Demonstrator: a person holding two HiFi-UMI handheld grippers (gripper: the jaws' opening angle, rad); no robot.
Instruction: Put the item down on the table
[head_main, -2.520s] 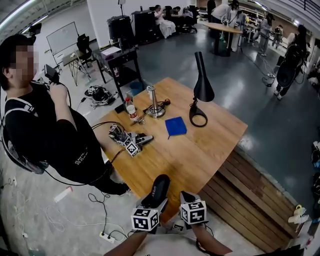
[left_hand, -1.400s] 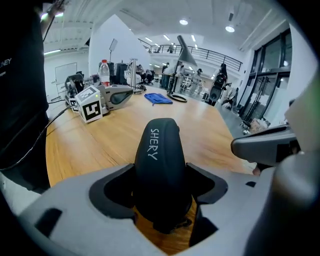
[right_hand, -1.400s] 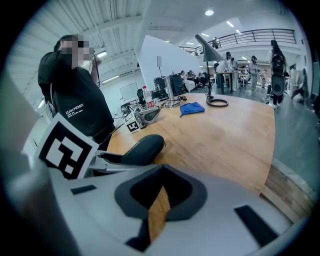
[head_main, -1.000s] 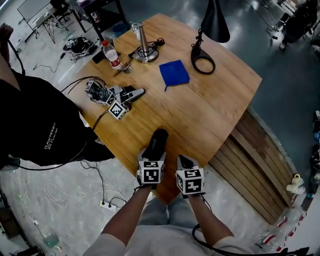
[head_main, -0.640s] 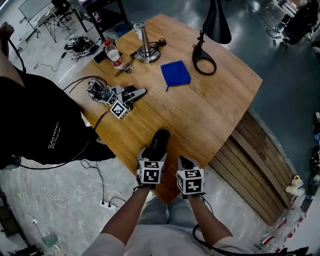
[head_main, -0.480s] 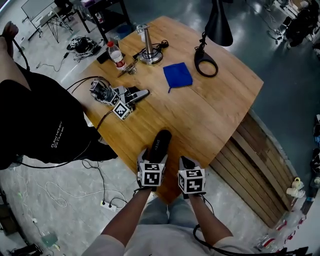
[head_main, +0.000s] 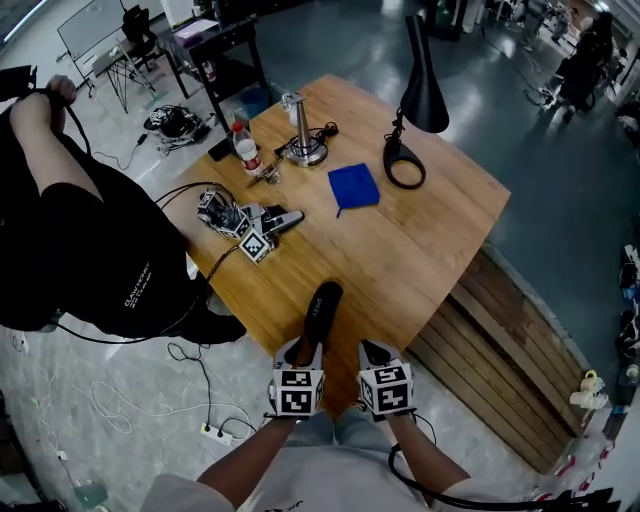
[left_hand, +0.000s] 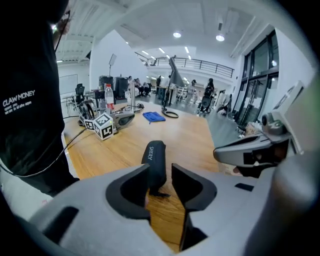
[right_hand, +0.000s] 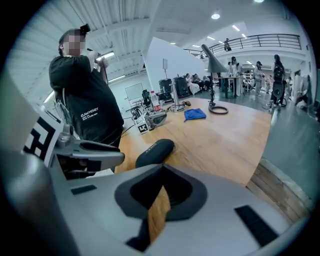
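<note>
The table (head_main: 420, 250) carries the case (head_main: 322, 308) flat on the wood, close to its near edge and well apart from the blue cloth (head_main: 353, 186) and the spare gripper (head_main: 250, 222) farther in. The left gripper (head_main: 300, 354) sits right behind the case. Its jaws are closing, with the case's near end at their mouth, and the pads do not press on it — released, not grasping. The right gripper (head_main: 372, 350) is just beside it, clenched on nothing.

The set-down looks done, and what remains is a clean exit. The left gripper would best draw straight back along the case's own line, kept level, so the narrowing jaws do not clip the near end and skid the case toward the edge.

Two and a half seconds back the case hung in the left gripper over the table's edge — now it lies on the wood, farther in. Since a second ago it has kept its spot, while the left gripper has backed off a little.
</note>
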